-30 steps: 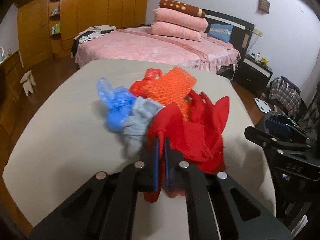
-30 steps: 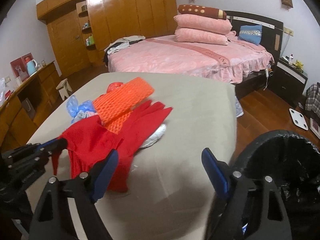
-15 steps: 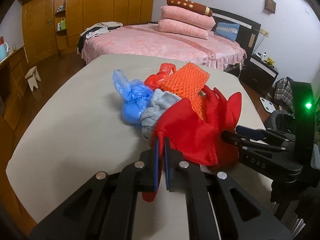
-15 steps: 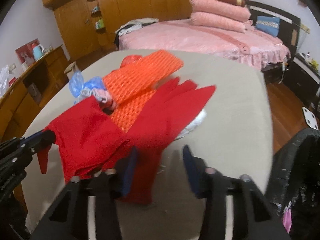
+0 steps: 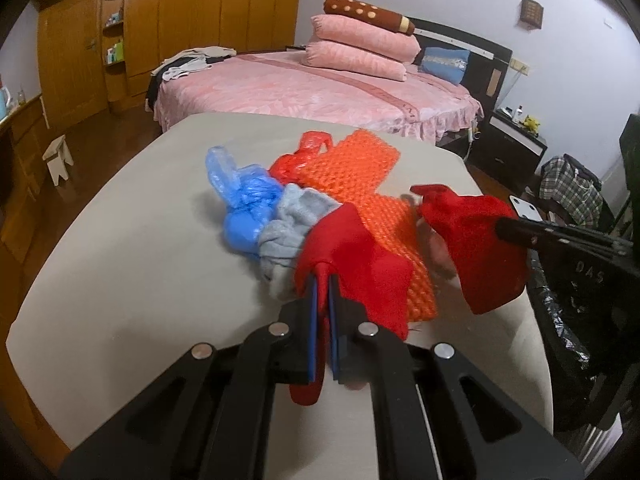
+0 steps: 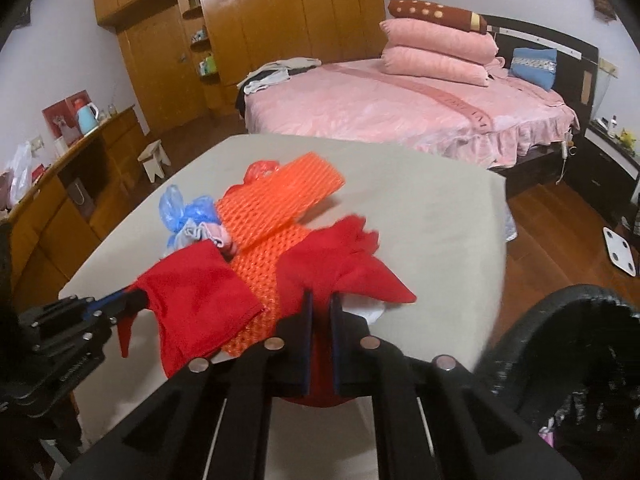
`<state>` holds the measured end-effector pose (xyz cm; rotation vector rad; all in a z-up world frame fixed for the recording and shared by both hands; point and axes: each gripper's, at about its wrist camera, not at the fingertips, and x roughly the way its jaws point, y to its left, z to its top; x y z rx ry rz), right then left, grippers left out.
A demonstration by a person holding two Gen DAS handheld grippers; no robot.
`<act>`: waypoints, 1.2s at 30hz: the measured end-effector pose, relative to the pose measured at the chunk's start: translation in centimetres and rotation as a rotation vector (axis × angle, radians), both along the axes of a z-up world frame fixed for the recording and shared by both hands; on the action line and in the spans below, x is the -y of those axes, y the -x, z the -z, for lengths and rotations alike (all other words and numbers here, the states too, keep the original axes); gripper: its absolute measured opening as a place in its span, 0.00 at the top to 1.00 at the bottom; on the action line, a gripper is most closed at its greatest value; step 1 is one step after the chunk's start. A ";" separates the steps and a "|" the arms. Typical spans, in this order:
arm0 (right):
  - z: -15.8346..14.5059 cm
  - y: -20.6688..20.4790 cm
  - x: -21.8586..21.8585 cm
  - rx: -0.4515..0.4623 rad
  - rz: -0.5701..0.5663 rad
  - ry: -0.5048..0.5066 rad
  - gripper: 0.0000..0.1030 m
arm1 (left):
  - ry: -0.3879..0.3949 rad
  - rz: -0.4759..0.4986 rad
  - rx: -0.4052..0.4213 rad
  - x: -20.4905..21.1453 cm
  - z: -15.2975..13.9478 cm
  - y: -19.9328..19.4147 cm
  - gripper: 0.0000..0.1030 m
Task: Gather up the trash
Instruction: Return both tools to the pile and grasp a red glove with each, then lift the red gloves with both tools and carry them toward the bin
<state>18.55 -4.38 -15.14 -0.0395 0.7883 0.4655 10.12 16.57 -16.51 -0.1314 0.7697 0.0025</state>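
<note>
A pile of trash lies on the beige table (image 5: 120, 248): a blue plastic bag (image 5: 244, 204), a grey rag (image 5: 292, 224), orange foam netting (image 5: 352, 176) and a red plastic bag (image 5: 308, 152). My left gripper (image 5: 324, 280) is shut on a red cloth (image 5: 356, 264). My right gripper (image 6: 320, 300) is shut on a second red cloth (image 6: 340, 260), which also shows in the left wrist view (image 5: 472, 240). Both cloths are lifted a little off the pile. A black lined trash bin (image 6: 568, 360) stands at the table's right edge.
A pink round bed (image 6: 400, 108) with stacked pillows is behind the table. Wooden wardrobes (image 6: 260, 32) line the back wall. A small white stool (image 6: 154, 158) stands on the floor at left. A white scale (image 6: 620, 250) lies on the floor at right.
My right gripper moved in from the right and closed on one red cloth, pulling it apart from the one in my left gripper. The left gripper stays shut.
</note>
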 end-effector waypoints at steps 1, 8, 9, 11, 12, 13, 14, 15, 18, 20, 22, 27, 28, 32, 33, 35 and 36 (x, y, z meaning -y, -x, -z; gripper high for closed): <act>0.1 -0.1 0.1 -0.004 0.000 0.008 0.93 | -0.001 0.003 -0.002 0.2 0.1 -0.1 0.94; 3.0 -0.9 0.4 -0.081 0.032 0.048 0.81 | -0.006 -0.019 -0.013 0.5 0.7 -0.5 0.50; 3.3 -1.1 0.3 -0.081 0.037 0.054 0.74 | -0.008 -0.020 -0.014 0.4 0.7 -0.6 0.49; 3.6 -1.3 0.1 -0.085 0.039 0.055 0.70 | -0.017 -0.024 -0.017 0.3 0.8 -0.9 0.43; 3.8 -1.5 0.0 -0.089 0.038 0.055 0.67 | -0.019 -0.026 -0.018 0.3 0.8 -1.0 0.42; 3.9 -1.5 -0.2 -0.089 0.038 0.056 0.67 | -0.020 -0.027 -0.021 0.2 0.9 -1.2 0.41; 4.0 -1.6 -0.3 -0.087 0.037 0.057 0.66 | -0.021 -0.029 -0.026 0.1 1.0 -1.5 0.40; 4.0 -1.6 -0.5 -0.087 0.032 0.058 0.67 | -0.022 -0.031 -0.030 0.0 1.1 -1.6 0.40; 3.7 -1.3 -0.7 -0.075 0.004 0.055 0.87 | -0.015 -0.024 -0.042 0.1 1.3 -2.1 0.65; 3.1 -0.9 -0.7 -0.058 -0.013 0.053 0.91 | -0.013 -0.005 -0.047 0.4 1.3 -2.2 0.77; 2.1 -0.5 -0.6 -0.033 -0.023 0.035 0.92 | -0.016 0.006 -0.038 0.7 1.0 -2.1 0.88; -0.1 0.1 -0.3 -0.001 -0.030 -0.007 0.92 | -0.003 0.015 0.002 1.2 -0.5 -1.1 0.93; -0.6 0.2 -0.2 0.009 -0.030 -0.012 0.92 | 0.001 0.017 0.014 1.3 -1.0 -0.8 0.93; -2.4 0.5 0.2 0.033 -0.031 -0.030 0.92 | 0.004 0.030 0.053 2.0 -3.0 -0.3 0.93; -3.0 0.6 0.4 0.041 -0.030 -0.039 0.92 | 0.003 0.031 0.061 2.1 -3.5 -0.2 0.93; -3.7 0.8 0.8 0.054 -0.028 -0.052 0.92 | 0.002 0.034 0.075 2.4 -4.4 -0.1 0.93; -4.2 1.0 1.0 0.064 -0.026 -0.060 0.92 | 0.002 0.036 0.083 2.5 -4.9 -0.1 0.93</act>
